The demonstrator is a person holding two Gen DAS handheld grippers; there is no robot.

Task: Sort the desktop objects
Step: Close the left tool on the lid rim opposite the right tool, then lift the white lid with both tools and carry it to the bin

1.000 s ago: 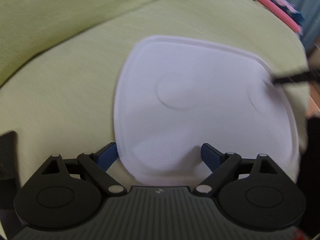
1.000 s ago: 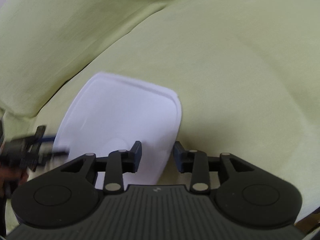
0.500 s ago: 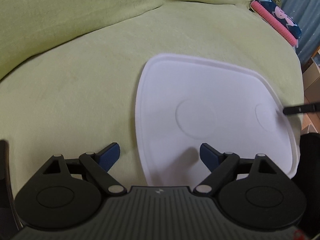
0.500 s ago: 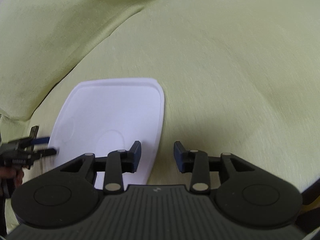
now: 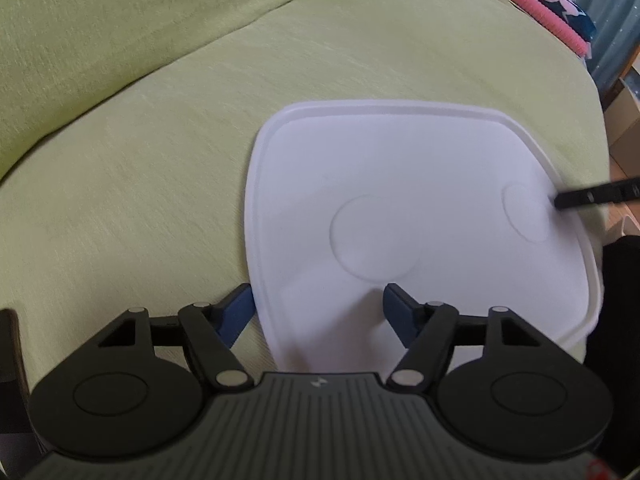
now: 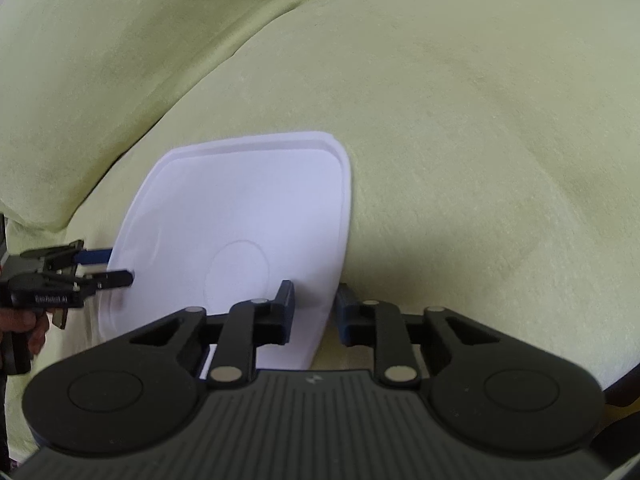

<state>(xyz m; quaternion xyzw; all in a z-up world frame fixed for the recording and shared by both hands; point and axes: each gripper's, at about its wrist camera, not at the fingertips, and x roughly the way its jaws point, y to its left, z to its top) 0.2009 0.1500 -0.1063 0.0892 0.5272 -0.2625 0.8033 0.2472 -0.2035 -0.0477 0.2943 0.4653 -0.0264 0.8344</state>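
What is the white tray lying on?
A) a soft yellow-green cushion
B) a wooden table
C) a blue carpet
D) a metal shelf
A: the white tray lies flat on the soft yellow-green cushion, whose fabric shows all around the tray's edges in both wrist views.
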